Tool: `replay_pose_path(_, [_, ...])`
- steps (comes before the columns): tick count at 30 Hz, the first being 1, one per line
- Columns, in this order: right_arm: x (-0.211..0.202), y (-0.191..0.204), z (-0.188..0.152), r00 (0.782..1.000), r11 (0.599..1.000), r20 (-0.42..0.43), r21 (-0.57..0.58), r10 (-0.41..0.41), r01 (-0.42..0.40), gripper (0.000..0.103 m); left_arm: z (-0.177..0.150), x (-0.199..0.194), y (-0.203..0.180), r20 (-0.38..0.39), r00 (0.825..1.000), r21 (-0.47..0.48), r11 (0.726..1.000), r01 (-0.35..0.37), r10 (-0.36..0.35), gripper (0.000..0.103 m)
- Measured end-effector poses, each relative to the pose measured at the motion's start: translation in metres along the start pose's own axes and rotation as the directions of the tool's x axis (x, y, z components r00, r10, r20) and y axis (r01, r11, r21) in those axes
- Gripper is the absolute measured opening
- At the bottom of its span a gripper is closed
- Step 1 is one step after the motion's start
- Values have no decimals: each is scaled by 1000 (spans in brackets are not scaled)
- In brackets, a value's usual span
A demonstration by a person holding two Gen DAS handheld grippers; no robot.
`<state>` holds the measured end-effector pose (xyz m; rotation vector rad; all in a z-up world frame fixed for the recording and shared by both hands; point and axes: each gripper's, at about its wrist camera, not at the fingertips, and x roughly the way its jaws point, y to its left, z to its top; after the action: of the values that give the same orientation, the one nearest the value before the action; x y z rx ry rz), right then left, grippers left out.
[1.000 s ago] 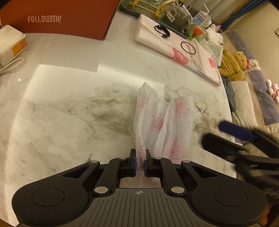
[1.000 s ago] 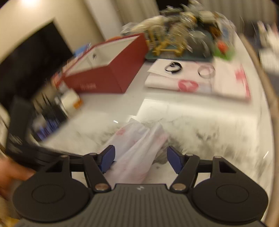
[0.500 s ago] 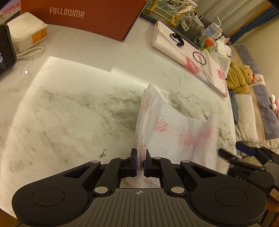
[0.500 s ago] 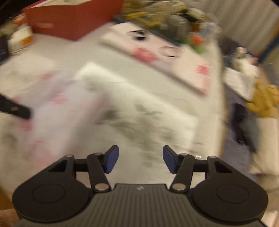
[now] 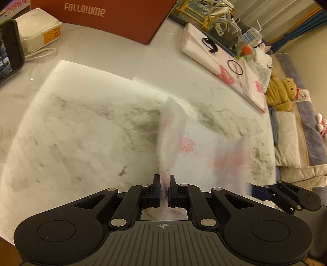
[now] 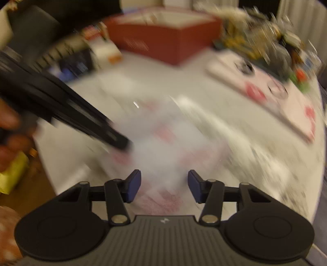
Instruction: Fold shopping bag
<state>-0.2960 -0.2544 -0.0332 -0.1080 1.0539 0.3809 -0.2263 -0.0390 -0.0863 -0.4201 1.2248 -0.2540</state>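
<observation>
Bag: we see a thin, translucent white shopping bag [image 5: 190,143] with pink print, motion-blurred, spread over the table from centre toward 4 o'clock in the left wrist view.
Table: glossy white marble [image 5: 81,126] with grey veining.
Left gripper [image 5: 163,187]: we note the pads pinched on a gathered bag edge, almost no gap.
Right gripper [image 6: 164,185]: wide apart, blue pads bare; blurred bag lies ahead at 12 o'clock, contact unclear.
Background: red box [image 5: 114,18] at 11 o'clock.

Marble table [image 5: 85,126] under warm light; sofa [image 5: 306,122], perhaps curtains beyond.
</observation>
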Motion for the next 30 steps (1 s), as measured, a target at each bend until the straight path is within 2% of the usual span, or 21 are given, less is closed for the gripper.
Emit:
replay_pose_path(2, [10,-10,-6,997,999,-73,33,-36,38,50,0,1,1,-2,1000,-10,1000,15,-15,6])
replay_pose_path(4, [18,-19,-11,988,996,-139,56,-68,76,50,1,3,-4,-1,1000,19,1000,8,-8,6])
replay_pose_path(9, [6,-18,-18,981,993,-156,5,-112,114,51,7,3,-6,10,1000,38,999,-14,14,6])
replay_pose_path(10, [1,-16,-18,983,993,-144,-3,-115,115,51,9,4,-7,6,1000,54,998,-14,13,6])
replay_pose_path(13, [-26,-8,-16,996,994,-2,-64,-92,92,50,11,3,-7,1,1000,94,996,-5,5,6])
replay_pose_path(16, [-47,3,-11,991,972,131,-232,-8,39,50,12,3,-9,-9,1000,124,992,6,-4,6])
replay_pose_path(18, [-44,11,-5,990,935,138,-354,18,32,50,13,2,-12,-16,1000,145,989,8,-6,6])
replay_pose_path(20, [-33,18,-1,993,894,106,-447,59,-5,50,13,2,-15,-24,1000,167,986,9,-5,6])
replay_pose_path(22, [-11,23,3,994,861,6,-500,105,-88,51,13,2,-17,-31,999,183,983,12,-6,6])
replay_pose_path(24, [10,28,2,994,838,-69,-534,89,-112,53,15,1,-16,-33,999,186,982,12,-6,6])
replay_pose_path(26, [26,29,-2,992,833,-116,-544,46,-102,56,17,-2,-15,-31,999,177,984,26,-21,7])
replay_pose_path(28, [25,27,-6,993,844,-113,-527,45,-99,62,18,-8,-15,-14,999,172,984,39,-37,7])
replay_pose_path(30, [23,24,-9,992,866,-118,-489,51,-103,58,18,-15,-14,6,999,152,987,47,-49,7])
